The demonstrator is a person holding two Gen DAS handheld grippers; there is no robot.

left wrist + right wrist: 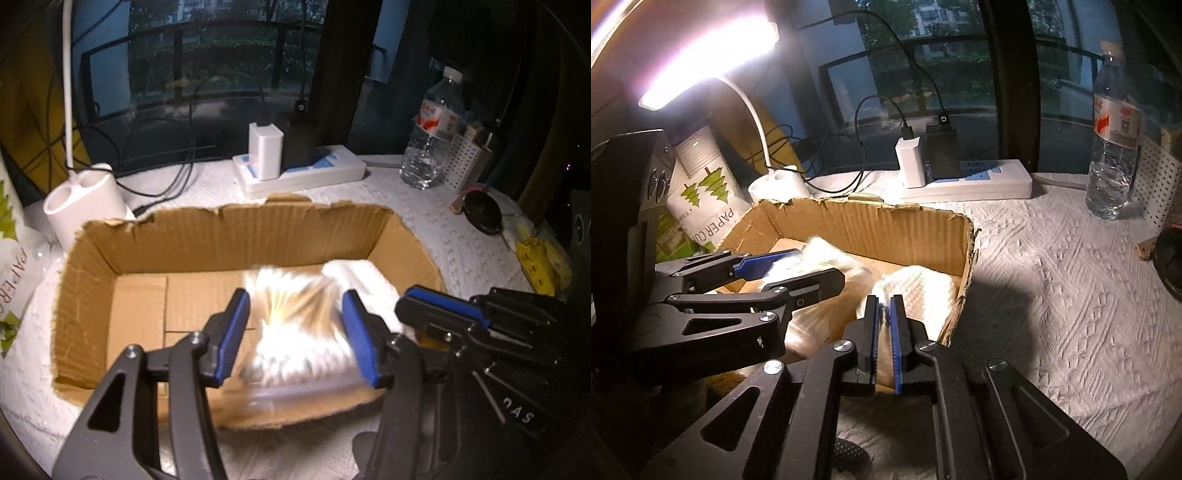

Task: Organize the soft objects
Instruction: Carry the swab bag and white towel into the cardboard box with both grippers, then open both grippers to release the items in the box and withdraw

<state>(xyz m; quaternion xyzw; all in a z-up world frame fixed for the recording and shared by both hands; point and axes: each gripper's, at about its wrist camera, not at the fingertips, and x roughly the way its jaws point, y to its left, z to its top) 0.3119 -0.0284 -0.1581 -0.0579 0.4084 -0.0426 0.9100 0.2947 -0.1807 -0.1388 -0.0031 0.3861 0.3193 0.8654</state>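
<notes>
The left hand-held gripper (295, 332) stood open around a blurred bag of cotton swabs (291, 317) over the cardboard box (229, 236), the right hand-held gripper (885, 339) nearly shut beside folded tissue (916, 295); the loosened bag might land askew.

One cardboard box (229, 236) sits on the table, holding one blurred pack of cotton swabs (295, 325) and one folded white towel (916, 295). Behind it stand one power strip (303, 173) with two adapters plugged in, one water bottle (432, 136) and one lamp base (85, 206). Two grippers show: the left gripper (295, 332) and the right gripper (885, 339).
</notes>
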